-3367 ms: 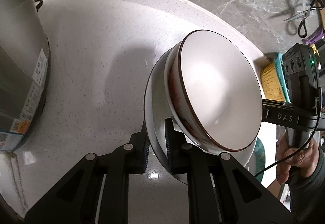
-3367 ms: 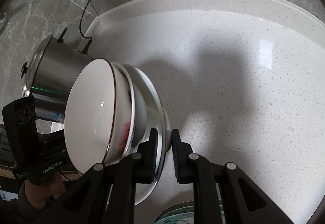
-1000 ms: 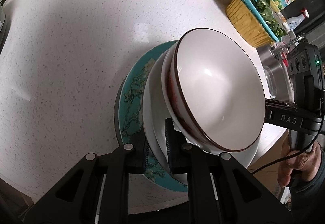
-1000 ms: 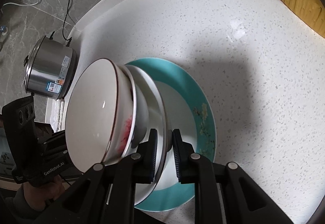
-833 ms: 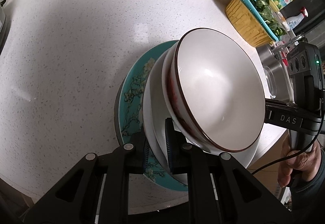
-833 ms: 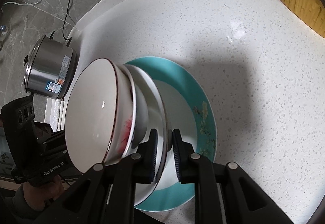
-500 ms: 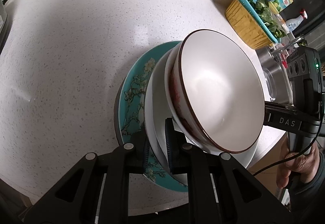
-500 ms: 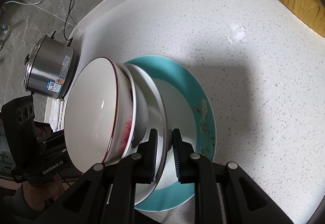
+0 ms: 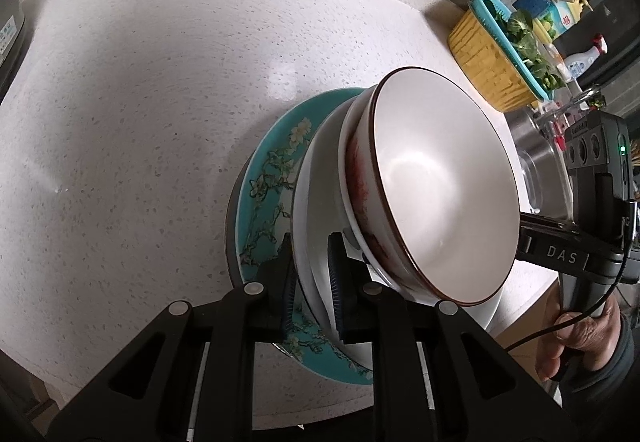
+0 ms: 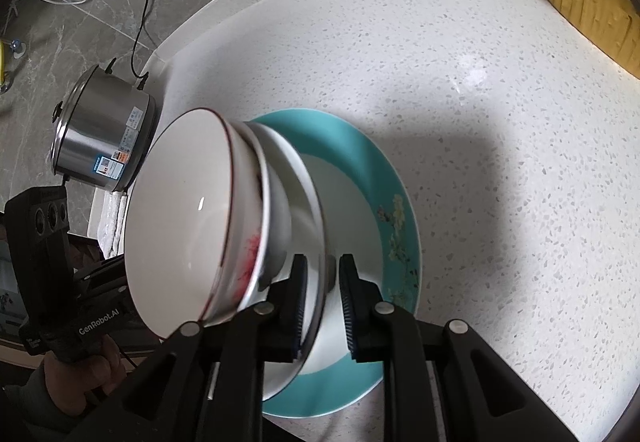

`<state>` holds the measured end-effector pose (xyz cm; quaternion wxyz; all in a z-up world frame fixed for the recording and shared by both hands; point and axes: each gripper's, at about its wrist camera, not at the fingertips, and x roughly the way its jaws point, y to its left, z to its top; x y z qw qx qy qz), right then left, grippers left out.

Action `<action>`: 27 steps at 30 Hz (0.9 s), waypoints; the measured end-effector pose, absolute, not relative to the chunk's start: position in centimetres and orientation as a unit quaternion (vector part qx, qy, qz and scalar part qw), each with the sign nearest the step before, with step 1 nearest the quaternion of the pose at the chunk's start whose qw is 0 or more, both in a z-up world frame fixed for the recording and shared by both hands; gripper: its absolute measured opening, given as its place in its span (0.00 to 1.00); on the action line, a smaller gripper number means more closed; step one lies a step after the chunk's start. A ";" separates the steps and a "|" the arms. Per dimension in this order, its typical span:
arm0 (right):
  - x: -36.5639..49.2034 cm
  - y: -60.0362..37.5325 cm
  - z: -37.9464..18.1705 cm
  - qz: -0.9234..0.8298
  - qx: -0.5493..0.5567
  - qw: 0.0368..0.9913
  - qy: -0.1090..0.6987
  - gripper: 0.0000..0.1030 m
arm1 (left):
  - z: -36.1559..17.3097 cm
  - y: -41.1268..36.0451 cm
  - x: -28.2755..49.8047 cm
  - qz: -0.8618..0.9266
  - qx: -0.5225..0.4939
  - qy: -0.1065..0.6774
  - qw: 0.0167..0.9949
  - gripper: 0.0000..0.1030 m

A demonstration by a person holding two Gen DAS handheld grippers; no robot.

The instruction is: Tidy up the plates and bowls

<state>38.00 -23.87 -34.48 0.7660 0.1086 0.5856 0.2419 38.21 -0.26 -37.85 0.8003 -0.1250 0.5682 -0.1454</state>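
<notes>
A white bowl with a brown rim (image 9: 440, 193) (image 10: 180, 209) is nested in a second white bowl, and both stand on a white plate (image 9: 312, 201) (image 10: 316, 209). This stack sits over a teal flowered plate (image 9: 264, 193) (image 10: 388, 177) on the speckled counter. My left gripper (image 9: 312, 282) has the white plate's near rim between its pads, which still touch it as the jaws are opening. My right gripper (image 10: 323, 282) straddles the opposite rim, its jaws opening too, with a gap beside the right pad.
A steel pot (image 10: 100, 137) with a cable stands at the counter's far left. A yellow basket of greens (image 9: 492, 53), bottles and a sink (image 9: 536, 161) lie to the right. The counter's front edge runs just below the teal plate. A hand (image 9: 576, 338) holds the other gripper's handle.
The stack travelled from over bare counter near the pot to above the teal plate. In the last half second both pairs of jaws widened slightly around the white plate's rim.
</notes>
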 end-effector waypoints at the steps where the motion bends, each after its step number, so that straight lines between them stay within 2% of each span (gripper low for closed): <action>1: 37.9 -24.0 -34.6 0.242 0.110 0.765 0.586 0.28 | -37.8 -0.2 38.1 -0.144 -0.127 0.567 0.801 0.13; 6: 37.4 -24.6 -34.4 0.243 0.119 0.767 0.581 0.33 | -37.5 0.4 37.7 -0.136 -0.134 0.556 0.809 0.17; 10: 36.9 -25.3 -33.5 0.246 0.123 0.772 0.573 0.36 | -36.7 1.4 37.1 -0.124 -0.136 0.542 0.820 0.32; 11: 36.7 -25.5 -33.2 0.246 0.122 0.775 0.569 0.37 | -36.4 1.7 36.6 -0.125 -0.139 0.537 0.822 0.41; 13: 36.3 -26.0 -32.3 0.251 0.122 0.780 0.560 0.45 | -35.6 2.2 35.7 -0.106 -0.130 0.530 0.832 0.55; 14: 36.0 -26.3 -31.8 0.252 0.120 0.784 0.554 0.45 | -35.1 2.5 35.1 -0.105 -0.134 0.526 0.833 0.55; 15: 35.7 -26.6 -31.2 0.255 0.117 0.788 0.548 0.51 | -34.6 2.6 34.6 -0.107 -0.141 0.523 0.834 0.56; 16: 35.4 -26.9 -30.5 0.262 0.116 0.791 0.541 0.63 | -33.7 2.8 33.7 -0.104 -0.146 0.512 0.840 0.61; 18: 34.9 -27.2 -29.3 0.273 0.110 0.798 0.526 0.73 | -32.0 2.7 32.5 -0.098 -0.143 0.493 0.853 0.64; 19: 34.6 -27.2 -28.6 0.276 0.101 0.803 0.519 0.73 | -30.7 2.5 31.8 -0.093 -0.137 0.476 0.864 0.67; 20: 34.3 -27.1 -27.7 0.281 0.090 0.808 0.510 0.74 | -29.1 2.1 30.9 -0.087 -0.123 0.452 0.879 0.75; 22: 33.7 -26.9 -25.8 0.280 0.070 0.824 0.487 0.80 | -26.6 1.2 29.7 -0.070 -0.091 0.414 0.903 0.87; 25: 31.6 -27.0 -22.0 0.271 0.047 0.872 0.406 0.81 | -22.8 0.2 27.6 -0.048 -0.055 0.346 0.935 0.88; 26: 30.6 -27.1 -20.6 0.264 0.042 0.890 0.368 0.83 | -22.1 0.1 27.1 -0.039 -0.054 0.335 0.940 0.92; 27: 29.3 -27.3 -19.2 0.259 0.038 0.908 0.328 0.90 | -21.3 0.0 26.7 -0.022 -0.055 0.325 0.944 0.95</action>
